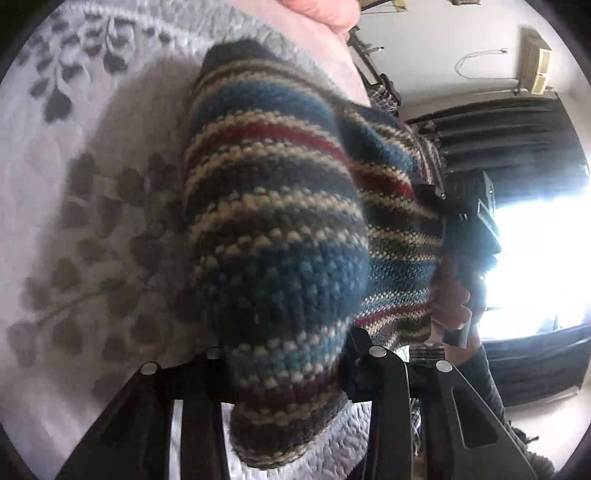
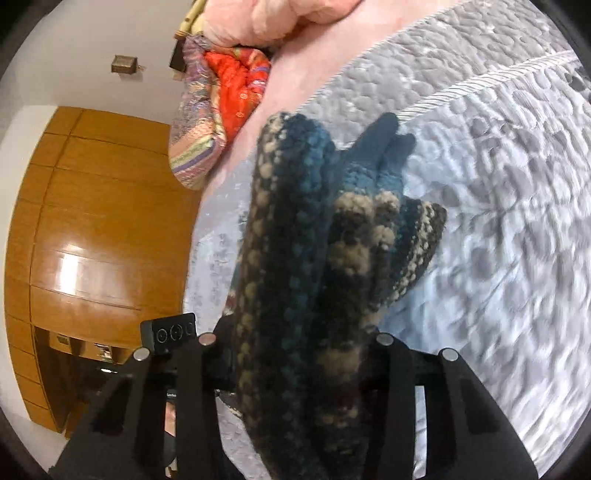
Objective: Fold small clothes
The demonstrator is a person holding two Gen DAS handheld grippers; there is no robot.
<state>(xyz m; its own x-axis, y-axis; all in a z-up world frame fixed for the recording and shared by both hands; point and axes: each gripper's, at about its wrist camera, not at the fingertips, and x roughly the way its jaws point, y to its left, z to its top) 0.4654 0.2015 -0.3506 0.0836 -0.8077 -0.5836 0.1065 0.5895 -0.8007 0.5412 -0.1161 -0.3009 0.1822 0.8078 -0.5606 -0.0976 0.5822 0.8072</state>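
A small knitted sweater (image 1: 280, 229) with blue, red, tan and dark stripes hangs in the air above a grey quilted bedspread (image 1: 55, 206). My left gripper (image 1: 291, 369) is shut on one bunched edge of it, the knit bulging out between the fingers. In the right wrist view the same sweater (image 2: 303, 266) fills the centre, and my right gripper (image 2: 295, 354) is shut on another bunched part. The right gripper (image 1: 469, 221) also shows in the left wrist view, with a hand on it, at the sweater's far end.
The bedspread (image 2: 498, 221) with a leaf pattern lies under both grippers. A pink pillow (image 2: 288, 14) and a colourful folded cloth (image 2: 218, 110) sit at its far edge. A wooden wardrobe (image 2: 92, 221) stands to the left, dark curtains (image 1: 517, 147) beside a bright window.
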